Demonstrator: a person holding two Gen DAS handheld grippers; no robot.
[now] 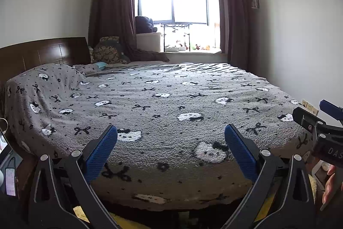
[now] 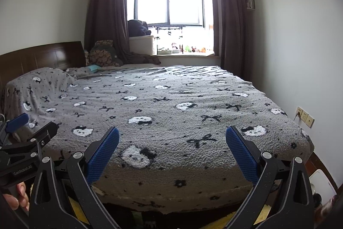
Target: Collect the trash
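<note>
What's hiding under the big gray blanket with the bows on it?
The gray blanket covers the whole bed, so the mattress is hidden. A lump near the wooden headboard looks like a pillow, but it's covered. Below the blanket's near edge it is too dark to tell.

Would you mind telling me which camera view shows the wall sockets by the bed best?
The right wrist view: the wall sockets show whole on the right-hand wall. In the left wrist view, the other gripper partly hides them.
</note>
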